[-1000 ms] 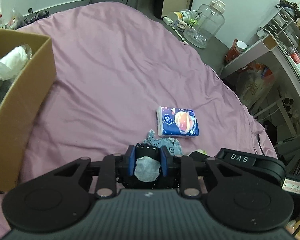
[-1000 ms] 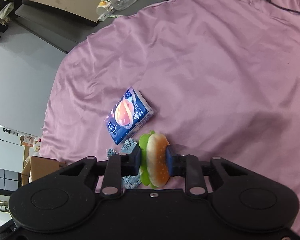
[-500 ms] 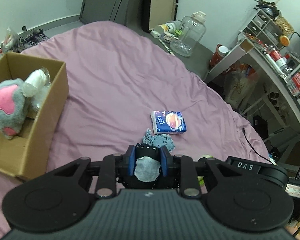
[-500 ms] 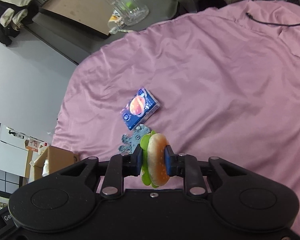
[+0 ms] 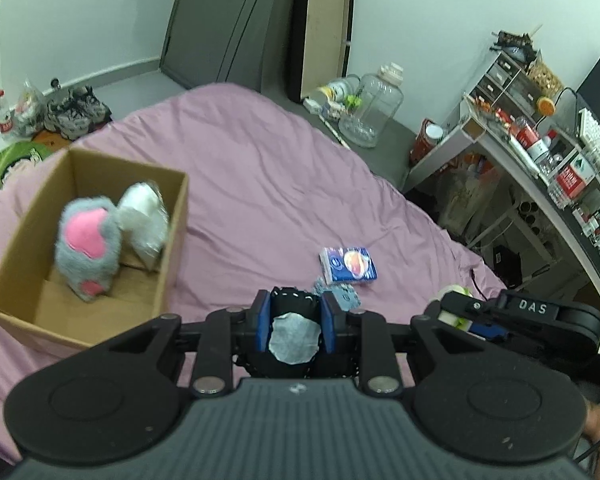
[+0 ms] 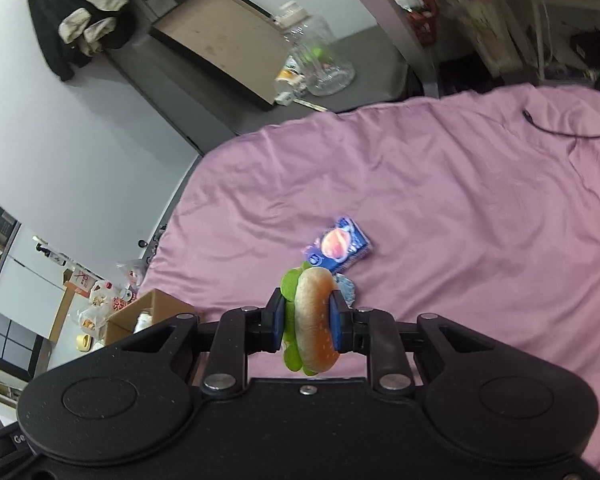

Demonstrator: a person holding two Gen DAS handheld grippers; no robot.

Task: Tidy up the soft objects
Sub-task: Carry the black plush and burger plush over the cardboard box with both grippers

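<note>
Above the bed (image 5: 260,168) | dark pouch (image 5: 294,320) is clamped in left gripper (image 5: 295,322) | burger toy (image 6: 314,320) is squeezed in right gripper (image 6: 306,322) | both judged light, squashy; mid-body hold suits | box (image 5: 176,240) near

I see a bed (image 5: 260,168) covered by a wrinkled pink-purple sheet. On it, toward the left in my left wrist view, sits an open cardboard box (image 5: 172,248). Well apart from the box, a blue tissue pack (image 5: 348,266) lies flat on the sheet, with a small blue-grey patterned cloth (image 5: 346,298) just beside it. Near the far right edge, a black cable (image 6: 560,130) trails across the sheet.
</note>
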